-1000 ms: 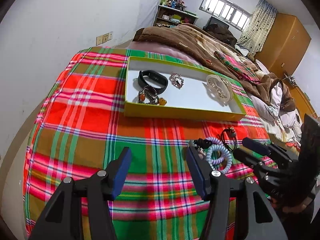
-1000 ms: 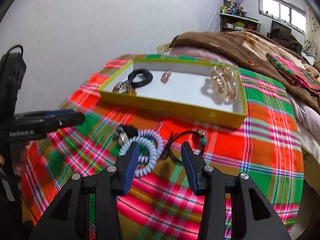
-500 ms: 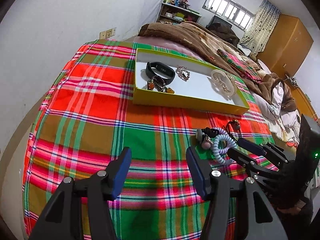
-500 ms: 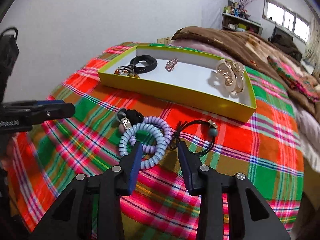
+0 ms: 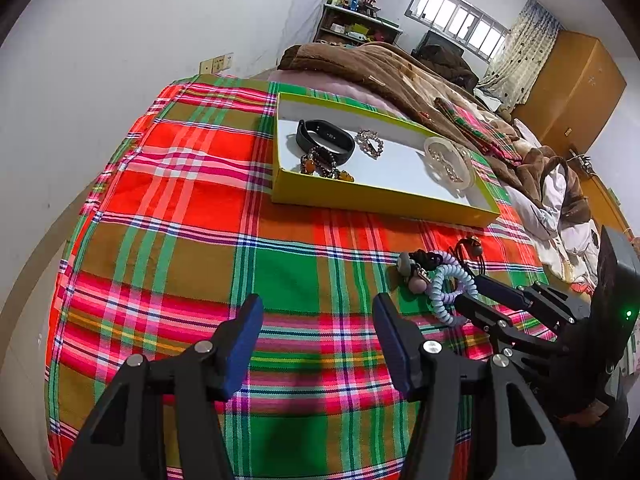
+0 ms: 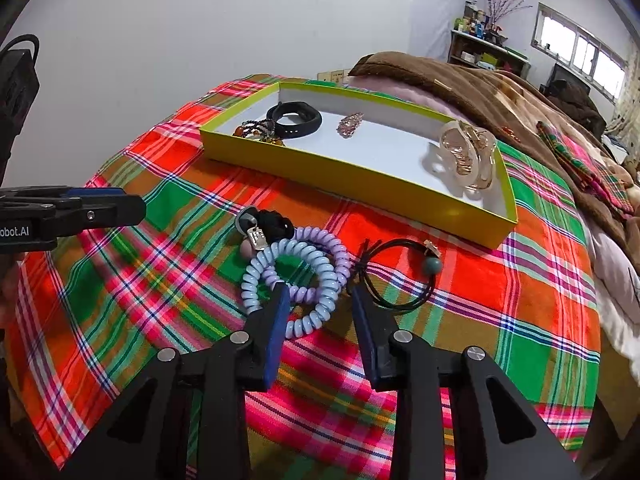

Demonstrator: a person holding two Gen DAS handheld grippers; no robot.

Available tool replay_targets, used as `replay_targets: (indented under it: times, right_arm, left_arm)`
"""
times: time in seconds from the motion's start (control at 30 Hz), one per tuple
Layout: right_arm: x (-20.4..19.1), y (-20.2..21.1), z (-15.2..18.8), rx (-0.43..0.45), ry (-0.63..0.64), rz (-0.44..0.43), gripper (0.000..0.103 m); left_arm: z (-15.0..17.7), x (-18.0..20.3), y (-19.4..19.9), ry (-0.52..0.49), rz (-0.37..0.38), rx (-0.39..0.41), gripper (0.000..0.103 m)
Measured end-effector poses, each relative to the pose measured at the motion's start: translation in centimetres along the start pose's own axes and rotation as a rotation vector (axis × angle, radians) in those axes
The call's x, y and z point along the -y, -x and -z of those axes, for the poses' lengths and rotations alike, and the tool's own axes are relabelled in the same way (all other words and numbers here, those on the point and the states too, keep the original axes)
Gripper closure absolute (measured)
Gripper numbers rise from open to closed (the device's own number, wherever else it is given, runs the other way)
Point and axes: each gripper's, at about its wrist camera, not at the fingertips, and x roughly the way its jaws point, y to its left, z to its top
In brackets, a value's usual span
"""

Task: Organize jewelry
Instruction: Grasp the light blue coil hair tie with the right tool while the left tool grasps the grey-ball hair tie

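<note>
Straddling the coil hair ties [image 6: 298, 280], the right gripper [image 6: 318, 300] is parted narrowly; both linked coils risk being lifted. Left gripper [image 5: 316, 316] is held wide, empty.

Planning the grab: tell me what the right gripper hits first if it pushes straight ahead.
The right gripper would likely meet the coil ties first; they already lie between its open fingers. Depth is uncertain.
</note>
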Motion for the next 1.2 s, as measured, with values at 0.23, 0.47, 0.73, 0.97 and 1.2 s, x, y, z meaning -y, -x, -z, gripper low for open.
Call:
replay_targets:
  times: [0.23,0.47,0.73,0.97,1.2]
  right_arm:
    - [-0.1,0.1,0.1,0.004,0.009,-0.003,0.084]
    - [0.2,1.0,0.6,0.058,0.03,0.005,0.093]
    - [2.3,2.6,1.0,0.111,-0.051,-0.035,0.093]
    - [4.2,3.8,1.7,0.144,-0.104,-0.043,0.093]
    - [6.0,4.8,2.6,0.162,-0.145,-0.031,0.093]
  left_arm:
    - [0.1,0.3,-0.1,-0.004,-0.008,-0.006,0.044]
    - [-0.1,0.9,-0.4,-0.016,-0.016,-0.015,0.044]
    - [-0.6,1.8,-1.1,-0.026,0.006,-0.02,0.044]
    - [-1.6,4.1,-1.8,-0.067,0.068,-0.016,0.044]
    - [-2.3,7.0,-4.3,-0.122,0.084,-0.057,0.044]
